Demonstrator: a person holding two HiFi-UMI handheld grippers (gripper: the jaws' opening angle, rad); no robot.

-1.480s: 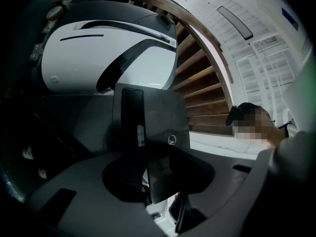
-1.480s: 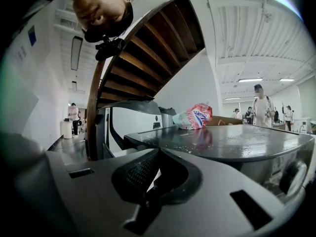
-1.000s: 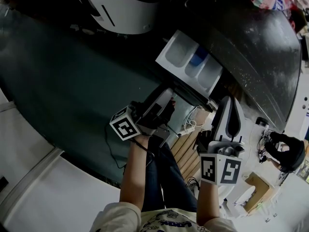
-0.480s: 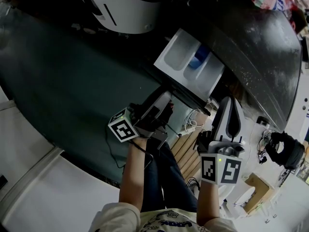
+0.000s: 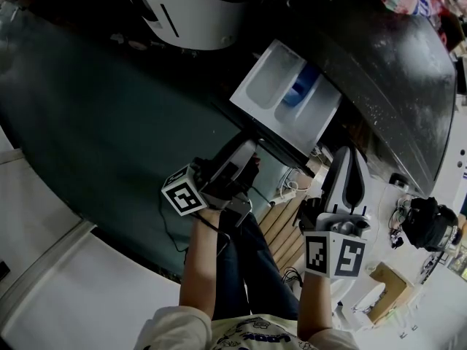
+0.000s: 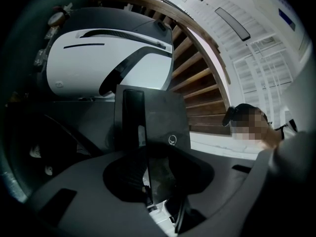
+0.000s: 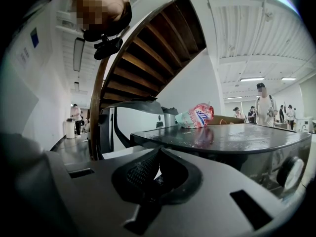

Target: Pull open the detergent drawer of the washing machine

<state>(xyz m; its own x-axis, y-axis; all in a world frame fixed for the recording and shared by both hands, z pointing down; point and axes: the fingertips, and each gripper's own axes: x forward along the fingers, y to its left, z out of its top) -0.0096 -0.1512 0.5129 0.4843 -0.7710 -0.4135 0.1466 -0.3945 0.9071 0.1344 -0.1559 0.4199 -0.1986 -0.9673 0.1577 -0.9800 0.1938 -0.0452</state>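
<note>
The white detergent drawer (image 5: pixel 271 86) stands pulled out of the dark washing machine (image 5: pixel 394 71), showing its compartments and a blue insert (image 5: pixel 299 90). My left gripper (image 5: pixel 249 163) is shut on the drawer's dark front panel (image 6: pixel 160 117), which runs upright between its jaws in the left gripper view. My right gripper (image 5: pixel 344 157) hovers to the right of the drawer, beside the machine's front, with its jaws together and nothing in them. In the right gripper view that gripper (image 7: pixel 157 157) points along the machine's glossy top (image 7: pixel 232 137).
A white and black appliance (image 5: pixel 193 13) stands past the drawer on the dark floor. A red snack bag (image 7: pixel 197 116) lies on the machine's top. Wooden stairs (image 7: pixel 143 53) curve overhead. People (image 7: pixel 264 105) stand far off. The person's legs (image 5: pixel 248 268) are below the grippers.
The drawer has slid further out, toward the lower left of the head view, with my left gripper drawing back along with it. The right gripper has stayed put.
</note>
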